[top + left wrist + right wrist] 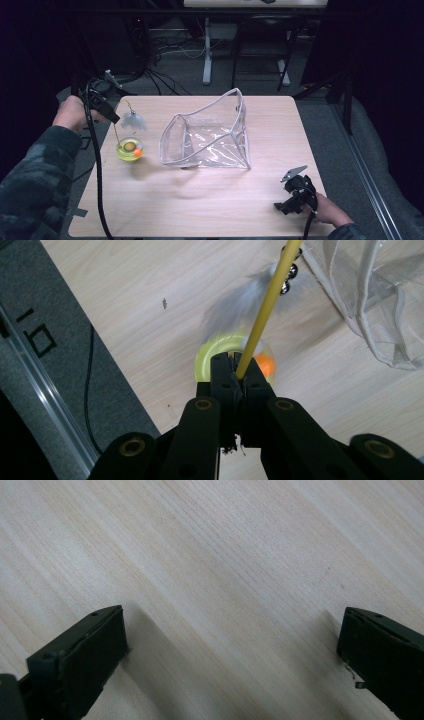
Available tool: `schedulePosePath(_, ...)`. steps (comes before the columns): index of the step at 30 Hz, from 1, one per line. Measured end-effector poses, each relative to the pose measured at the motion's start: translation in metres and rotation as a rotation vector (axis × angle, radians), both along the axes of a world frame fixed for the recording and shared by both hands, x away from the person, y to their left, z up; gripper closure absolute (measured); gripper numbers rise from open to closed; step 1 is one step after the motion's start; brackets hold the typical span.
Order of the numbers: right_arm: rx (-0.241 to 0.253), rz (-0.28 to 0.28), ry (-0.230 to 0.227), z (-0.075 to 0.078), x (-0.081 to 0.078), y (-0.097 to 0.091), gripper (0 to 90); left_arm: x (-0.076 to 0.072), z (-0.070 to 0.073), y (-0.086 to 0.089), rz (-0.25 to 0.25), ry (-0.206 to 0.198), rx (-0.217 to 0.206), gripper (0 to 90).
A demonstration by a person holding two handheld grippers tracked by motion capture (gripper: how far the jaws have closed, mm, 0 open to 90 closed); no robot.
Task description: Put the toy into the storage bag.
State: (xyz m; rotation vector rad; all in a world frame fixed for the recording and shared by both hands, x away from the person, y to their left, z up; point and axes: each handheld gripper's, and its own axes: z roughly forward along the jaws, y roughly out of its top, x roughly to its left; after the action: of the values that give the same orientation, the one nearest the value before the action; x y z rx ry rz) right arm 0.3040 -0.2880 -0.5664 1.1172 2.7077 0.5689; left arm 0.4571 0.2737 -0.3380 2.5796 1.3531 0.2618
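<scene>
Pale wooden worktop (200,200): left tongs (235,371) clench a thin yellow feathered wand (265,310), its long axis slanting toward the clear plastic pouch (210,135) just beside; right tongs (230,650) gape, well apart.

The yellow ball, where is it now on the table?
In the high view the yellow ball is at the table's left side, just left of the clear bag, below the feather.

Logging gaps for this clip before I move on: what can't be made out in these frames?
- Yellow-green ball toy: left gripper view, partly hidden behind the left gripper; blurred.
- Yellow stick: top cut off by the frame edge.
- Feather: high view, too small for detail.
- Clear plastic bag: contents, if any, can't be told.
- Right gripper: open over bare table.
</scene>
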Motion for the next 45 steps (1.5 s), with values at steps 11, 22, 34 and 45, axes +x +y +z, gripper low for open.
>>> schedulePosePath(11, 0.006, -0.006, -0.001, 0.000, 0.000, 0.000, 0.0, -0.003, 0.017, 0.002, 0.004, -0.016, 0.025, 88.4)
schedulePosePath(22, 0.005, -0.010, 0.000, 0.000, 0.000, 0.000, 0.0, -0.005, 0.043, -0.004, -0.015, -0.032, 0.049, 88.3)
schedulePosePath(34, 0.004, -0.010, 0.000, 0.000, 0.000, 0.000, 0.0, -0.006, 0.066, -0.006, -0.025, -0.049, 0.062, 88.3)
schedulePosePath(45, 0.004, -0.007, 0.002, 0.000, 0.000, 0.000, 0.0, -0.007, 0.081, -0.008, -0.031, -0.065, 0.069, 88.3)
